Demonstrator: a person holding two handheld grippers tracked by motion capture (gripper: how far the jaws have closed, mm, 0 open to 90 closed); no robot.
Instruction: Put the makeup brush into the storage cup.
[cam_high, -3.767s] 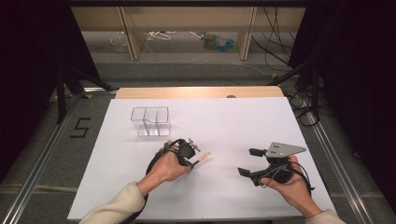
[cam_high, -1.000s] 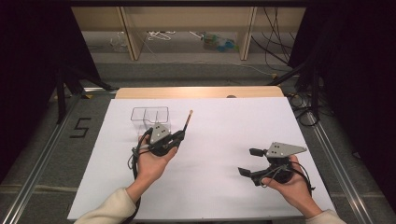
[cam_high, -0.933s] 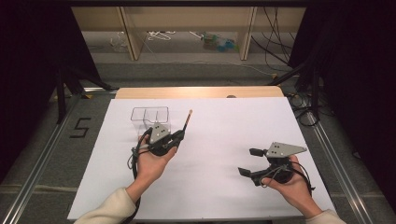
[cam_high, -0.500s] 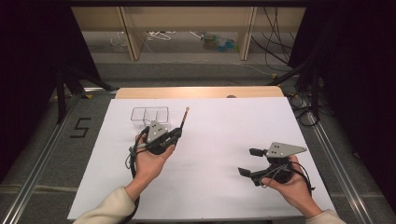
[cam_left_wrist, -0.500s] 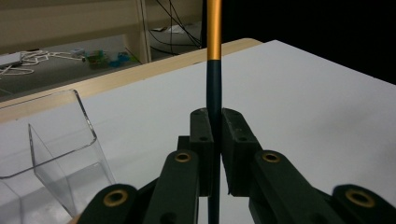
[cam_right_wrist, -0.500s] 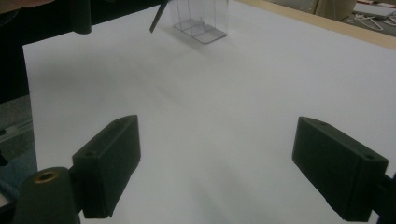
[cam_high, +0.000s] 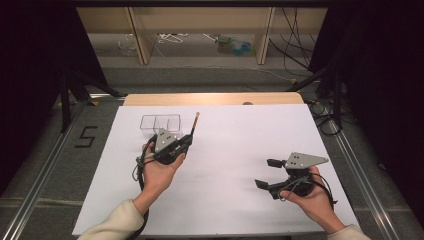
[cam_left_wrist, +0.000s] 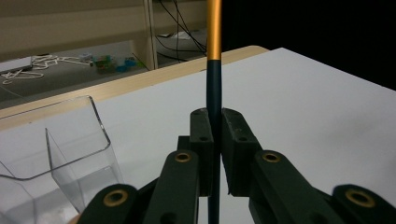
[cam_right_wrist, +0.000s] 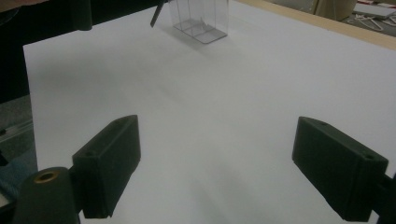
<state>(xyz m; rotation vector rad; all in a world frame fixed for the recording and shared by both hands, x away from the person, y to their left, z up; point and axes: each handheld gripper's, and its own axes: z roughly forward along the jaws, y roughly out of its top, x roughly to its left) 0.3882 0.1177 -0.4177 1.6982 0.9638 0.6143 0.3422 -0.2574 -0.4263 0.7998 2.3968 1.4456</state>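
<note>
Beside your left gripper (cam_high: 184, 142), clamped on a dark, orange-tipped pencil (cam_high: 193, 127), the clear two-compartment holder (cam_high: 160, 121) stands empty, while your right gripper (cam_high: 267, 173) gapes open.

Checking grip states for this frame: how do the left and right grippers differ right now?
The left gripper has its fingers shut on a thin stick, dark low down and orange higher up; the right gripper has its fingers wide apart with nothing between them. The left one is beside the clear container; the right one is far from it, near the table's front right. Both are hand-held over the white tabletop.
</note>
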